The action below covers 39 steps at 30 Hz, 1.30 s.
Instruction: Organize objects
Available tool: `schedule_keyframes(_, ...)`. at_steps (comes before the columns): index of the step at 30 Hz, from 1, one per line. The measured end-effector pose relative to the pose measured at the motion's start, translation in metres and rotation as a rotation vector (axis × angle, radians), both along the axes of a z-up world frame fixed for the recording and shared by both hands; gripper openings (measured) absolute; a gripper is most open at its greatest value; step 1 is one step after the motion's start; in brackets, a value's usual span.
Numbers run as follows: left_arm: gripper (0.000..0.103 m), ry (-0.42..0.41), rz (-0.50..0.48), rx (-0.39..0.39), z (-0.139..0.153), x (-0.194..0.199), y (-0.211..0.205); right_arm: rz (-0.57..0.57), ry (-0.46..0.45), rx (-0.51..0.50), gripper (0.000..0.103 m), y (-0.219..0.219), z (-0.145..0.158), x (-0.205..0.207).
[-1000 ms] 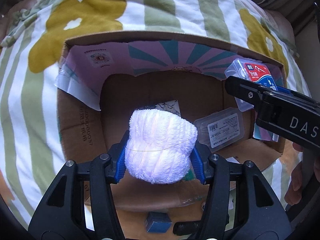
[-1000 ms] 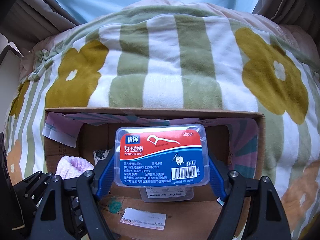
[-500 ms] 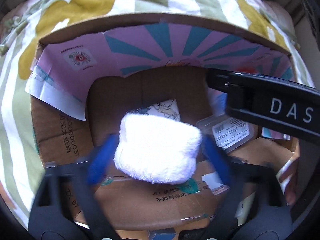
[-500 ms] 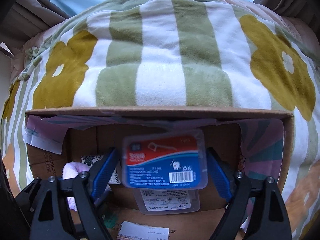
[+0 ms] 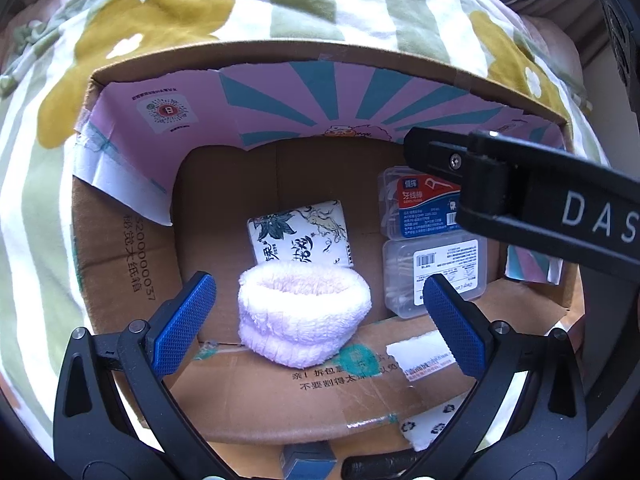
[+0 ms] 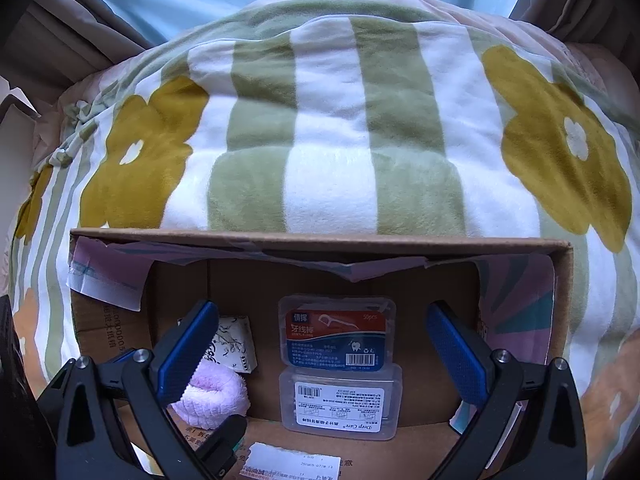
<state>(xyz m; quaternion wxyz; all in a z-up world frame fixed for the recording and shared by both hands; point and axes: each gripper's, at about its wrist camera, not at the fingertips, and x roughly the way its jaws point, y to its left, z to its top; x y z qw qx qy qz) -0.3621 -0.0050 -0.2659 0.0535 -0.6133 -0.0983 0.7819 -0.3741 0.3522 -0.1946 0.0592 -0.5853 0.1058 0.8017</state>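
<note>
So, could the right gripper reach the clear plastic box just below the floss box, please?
Probably yes: the right gripper is open above it, and the clear plastic box lies uncovered beside the floss box.

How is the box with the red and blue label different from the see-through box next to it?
The floss box has a bright red and blue label covering its top; the clear box shows only a small white sticker with a barcode. The floss box lies farther back in the cardboard box; the clear box lies nearer. Both are flat plastic cases lying side by side, touching.
</note>
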Motion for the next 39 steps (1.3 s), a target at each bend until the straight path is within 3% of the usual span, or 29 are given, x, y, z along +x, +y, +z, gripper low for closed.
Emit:
schedule_keyframes(5, 0.103, 0.012, -0.010, -0.001, 0.015, 0.004, 0.003, 0.005, 0.018, -0.003, 0.102, -0.003, 0.021, 0.007)
schedule_keyframes(9, 0.103, 0.046, -0.015, -0.014, 0.050, 0.000, 0.001, 0.009, 0.048, -0.003, 0.102, -0.005, 0.050, 0.016)
schedule_keyframes(17, 0.103, 0.114, -0.027, -0.056, 0.119, 0.030, -0.002, 0.055, 0.123, 0.070, 0.103, -0.016, 0.121, 0.057)
schedule_keyframes(31, 0.103, 0.234, 0.041, -0.095, 0.238, 0.155, -0.025, 0.060, 0.249, 0.137, 0.103, -0.038, 0.217, 0.185)
schedule_keyframes(39, 0.103, 0.302, 0.091, -0.127, 0.279, 0.230, -0.034, 0.073, 0.303, 0.136, 0.103, -0.053, 0.241, 0.259)
